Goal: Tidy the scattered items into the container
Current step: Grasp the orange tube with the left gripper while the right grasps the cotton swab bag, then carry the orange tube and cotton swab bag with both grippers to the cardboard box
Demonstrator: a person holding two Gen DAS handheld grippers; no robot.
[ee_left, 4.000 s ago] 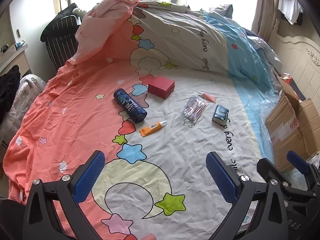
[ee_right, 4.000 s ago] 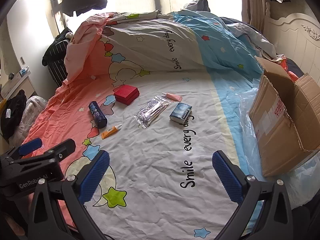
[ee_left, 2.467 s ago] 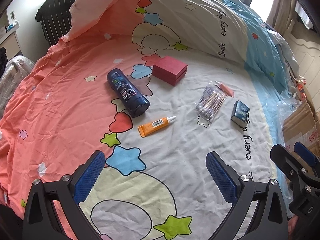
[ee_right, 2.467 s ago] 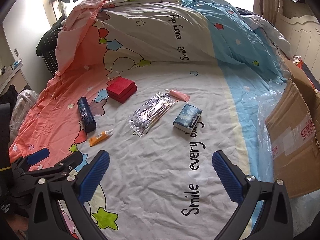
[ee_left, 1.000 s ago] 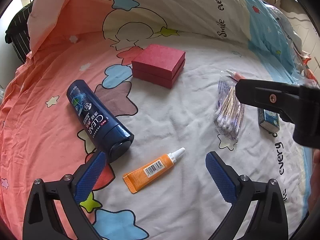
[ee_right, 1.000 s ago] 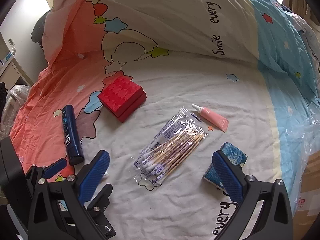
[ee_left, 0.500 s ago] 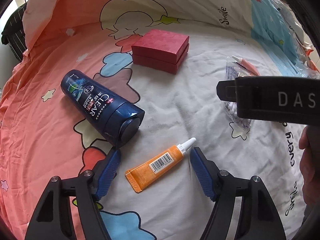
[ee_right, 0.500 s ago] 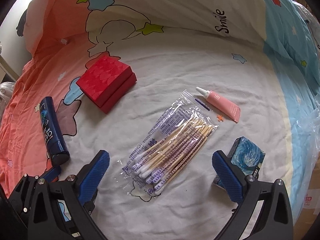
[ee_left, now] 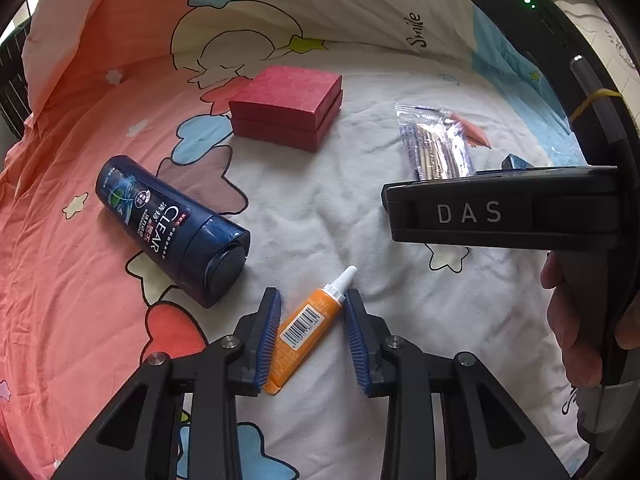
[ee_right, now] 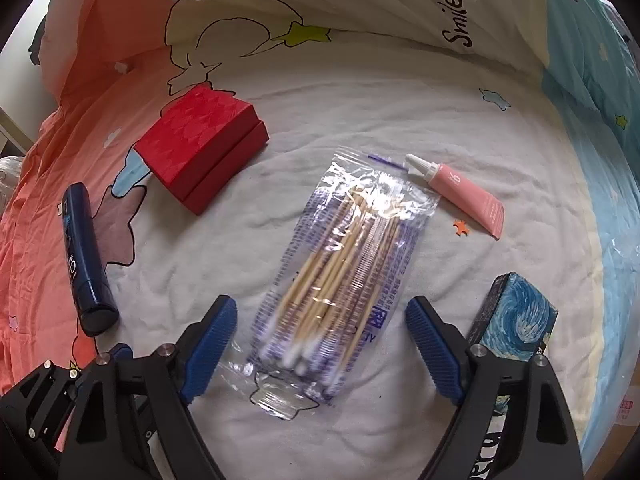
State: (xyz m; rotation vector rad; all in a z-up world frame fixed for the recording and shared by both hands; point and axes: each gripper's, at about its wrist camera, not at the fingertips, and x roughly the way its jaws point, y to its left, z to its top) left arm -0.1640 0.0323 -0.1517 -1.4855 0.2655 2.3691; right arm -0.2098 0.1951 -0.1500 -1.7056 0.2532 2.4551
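An orange tube (ee_left: 304,328) with a white cap lies on the bedsheet between the blue pads of my left gripper (ee_left: 312,336). The jaws are closing on it and both pads touch its sides. My right gripper (ee_right: 320,312) points down over a clear bag of cotton swabs (ee_right: 344,276). Its jaws are closing with the bag between them, and the pads stand apart from it. A dark blue shampoo bottle (ee_left: 168,224) lies on its side just left of the left gripper. Behind it rests a red box (ee_left: 288,110).
A pink tube (ee_right: 464,196) lies beyond the swab bag, and a blue swirl-printed pack (ee_right: 516,320) sits beside the right finger. The right tool's black body (ee_left: 480,212) and a hand (ee_left: 576,328) fill the right of the left wrist view. A folded quilt (ee_right: 360,8) rises behind.
The left jaws have narrowed from wide open to the sides of the orange tube. The right gripper has sunk toward the swab bag and its jaws have started narrowing.
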